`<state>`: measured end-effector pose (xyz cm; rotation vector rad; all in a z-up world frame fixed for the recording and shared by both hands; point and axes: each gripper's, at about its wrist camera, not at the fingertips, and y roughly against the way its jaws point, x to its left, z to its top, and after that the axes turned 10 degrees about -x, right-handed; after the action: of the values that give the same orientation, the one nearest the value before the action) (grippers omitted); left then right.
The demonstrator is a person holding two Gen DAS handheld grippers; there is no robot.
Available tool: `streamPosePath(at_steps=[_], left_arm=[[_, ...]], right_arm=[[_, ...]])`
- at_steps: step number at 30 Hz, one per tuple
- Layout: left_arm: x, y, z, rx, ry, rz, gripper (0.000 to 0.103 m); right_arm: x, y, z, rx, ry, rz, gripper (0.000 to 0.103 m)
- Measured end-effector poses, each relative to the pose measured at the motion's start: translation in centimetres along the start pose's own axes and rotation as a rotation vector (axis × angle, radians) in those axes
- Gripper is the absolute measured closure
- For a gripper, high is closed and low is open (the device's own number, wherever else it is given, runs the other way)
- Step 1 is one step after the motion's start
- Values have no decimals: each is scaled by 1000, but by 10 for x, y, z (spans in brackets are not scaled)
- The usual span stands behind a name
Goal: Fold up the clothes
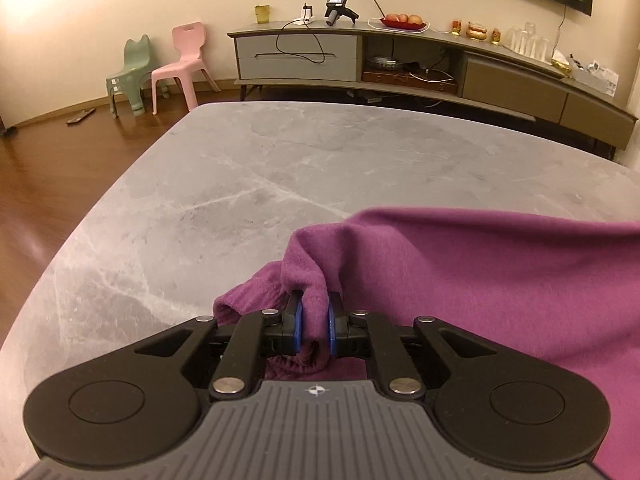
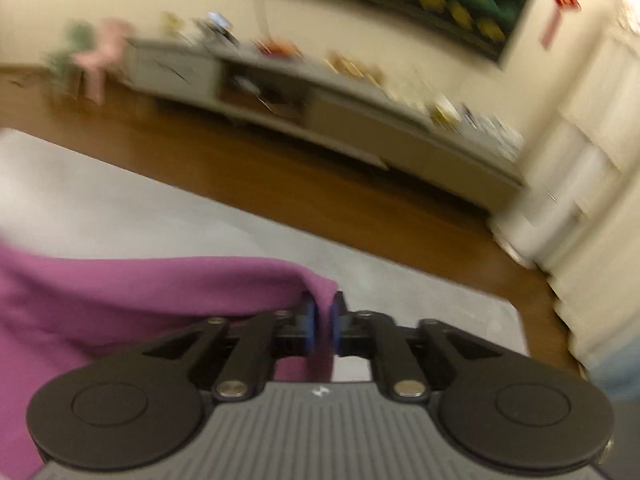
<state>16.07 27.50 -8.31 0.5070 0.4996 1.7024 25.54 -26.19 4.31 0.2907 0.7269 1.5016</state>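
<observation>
Purple sweater (image 1: 500,280) stretched sideways between left tongs (image 1: 314,322) and right tongs (image 2: 322,322)

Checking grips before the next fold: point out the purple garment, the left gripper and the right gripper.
purple garment (image 1: 500,280), left wrist view, broad flat cloth.
left gripper (image 1: 314,322), left wrist view, between pads, pinching a fold.
right gripper (image 2: 322,322), right wrist view, between pads, gripping the edge.

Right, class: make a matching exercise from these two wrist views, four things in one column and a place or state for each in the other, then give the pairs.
Things:
1. purple knit garment
2. pink plastic chair
3. red fruit plate
4. grey marble-look table

Places or states:
A. on the long sideboard
B. pinched by both grippers
C. on the wooden floor by the wall
D. under the garment

Pairs: 1-B, 2-C, 3-A, 4-D
</observation>
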Motion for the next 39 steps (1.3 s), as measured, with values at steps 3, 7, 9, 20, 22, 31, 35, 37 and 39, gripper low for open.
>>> streamPosePath(at_steps=[3, 7, 9, 20, 22, 31, 35, 37, 39], left_arm=[[-1, 3, 4, -9, 10, 6, 92], [1, 11, 5, -30, 4, -1, 92], [4, 16, 6, -40, 13, -6, 92], [6, 5, 7, -50, 28, 19, 92], [13, 5, 10, -73, 48, 37, 92], [64, 12, 19, -90, 290, 7, 59], [69, 14, 17, -106, 290, -11, 50], [60, 7, 15, -106, 254, -26, 19], [50, -2, 14, -104, 209, -39, 18]], right_arm=[[-26, -18, -26, -27, -204, -33, 54], [-49, -7, -110, -56, -523, 71, 33], [-44, -6, -148, -15, -556, 117, 33], [4, -5, -146, 24, -320, 225, 103], [-11, 25, -130, -73, -302, 198, 103], [-48, 30, -139, -157, -489, 218, 40], [-18, -17, -160, -62, -474, 220, 36], [-10, -23, -164, -64, -484, 235, 31], [-8, -22, -169, -74, -510, 259, 34]])
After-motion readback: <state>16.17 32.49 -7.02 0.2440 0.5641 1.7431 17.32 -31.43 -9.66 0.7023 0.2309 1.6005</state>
